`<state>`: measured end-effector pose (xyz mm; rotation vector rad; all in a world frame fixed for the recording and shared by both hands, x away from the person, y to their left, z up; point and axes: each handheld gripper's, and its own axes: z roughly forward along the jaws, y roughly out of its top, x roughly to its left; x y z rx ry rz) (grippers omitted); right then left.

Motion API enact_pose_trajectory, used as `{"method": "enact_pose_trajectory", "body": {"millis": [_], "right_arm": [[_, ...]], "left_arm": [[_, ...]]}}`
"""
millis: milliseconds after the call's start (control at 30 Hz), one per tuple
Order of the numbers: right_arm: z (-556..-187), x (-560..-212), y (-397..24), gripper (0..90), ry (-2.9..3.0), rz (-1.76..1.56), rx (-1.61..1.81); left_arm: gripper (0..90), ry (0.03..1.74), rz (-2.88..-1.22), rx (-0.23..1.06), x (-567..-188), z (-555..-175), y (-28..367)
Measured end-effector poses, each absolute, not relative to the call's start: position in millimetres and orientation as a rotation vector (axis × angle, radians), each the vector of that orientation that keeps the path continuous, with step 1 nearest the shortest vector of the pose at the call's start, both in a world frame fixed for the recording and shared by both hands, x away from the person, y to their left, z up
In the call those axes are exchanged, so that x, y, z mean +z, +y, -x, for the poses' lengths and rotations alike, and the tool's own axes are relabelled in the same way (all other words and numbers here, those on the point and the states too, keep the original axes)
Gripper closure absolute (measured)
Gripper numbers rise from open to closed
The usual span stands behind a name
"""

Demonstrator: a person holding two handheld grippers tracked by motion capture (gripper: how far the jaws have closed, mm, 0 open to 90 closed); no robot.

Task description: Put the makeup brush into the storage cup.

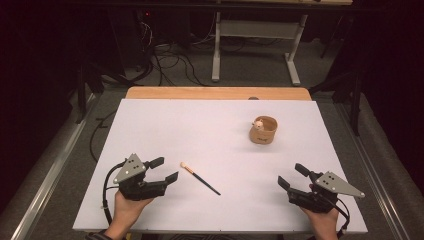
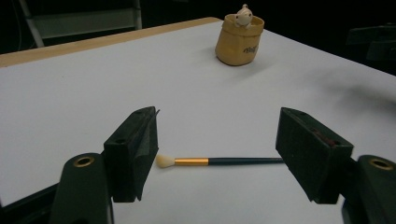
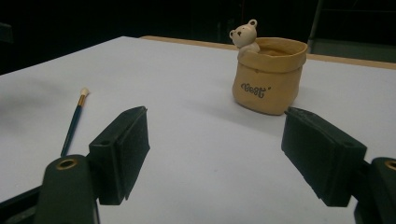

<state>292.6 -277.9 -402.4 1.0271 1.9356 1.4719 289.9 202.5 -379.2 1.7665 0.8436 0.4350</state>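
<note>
A thin brush (image 1: pixel 200 178) with a pale tip, gold ferrule and dark handle lies flat on the white table (image 1: pixel 210 130). My left gripper (image 1: pixel 167 170) stands open just left of the brush's tip; in the left gripper view the brush (image 2: pixel 219 161) lies across the gap beyond the jaws, untouched. A tan sack-shaped pot (image 1: pixel 263 131) with a small bear figure at its rim stands at the back right. My right gripper (image 1: pixel 292 176) is open near the front right, nothing between its jaws; its view shows the pot (image 3: pixel 268 74) ahead and the brush (image 3: pixel 74 122) at the left.
The white table surface ends in a wooden strip (image 1: pixel 217 93) at the far edge. Beyond it are a desk frame (image 1: pixel 255 45) and cables on the dark floor. Bare white surface lies between the brush and the pot.
</note>
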Motion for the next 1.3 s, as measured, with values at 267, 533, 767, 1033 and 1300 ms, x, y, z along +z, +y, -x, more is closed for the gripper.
{"method": "enact_pose_trajectory", "body": {"millis": [267,533,767,1033,1300], "right_arm": [[-291.4,-401.2,-280.0,24.6,1.928,-1.017,1.501],[-287.6,-400.1,-278.2,24.6,1.948,-0.976,1.522],[-288.2,-400.2,-277.7,24.6,1.957,-0.971,1.528],[-288.1,-400.3,-277.3,24.6,1.961,-0.970,1.526],[-288.5,-400.5,-277.3,24.7,1.959,-0.977,1.525]], "left_arm": [[29.9,0.818,-1.759,0.409,-366.7,-293.6,187.6],[29.9,0.814,-1.807,0.367,-361.1,-299.8,171.6],[28.5,0.835,-1.835,0.366,-355.2,-302.9,158.7],[28.2,0.836,-1.854,0.376,-352.4,-307.0,147.3],[29.6,0.821,-1.791,0.389,-352.6,-309.4,140.6]]}}
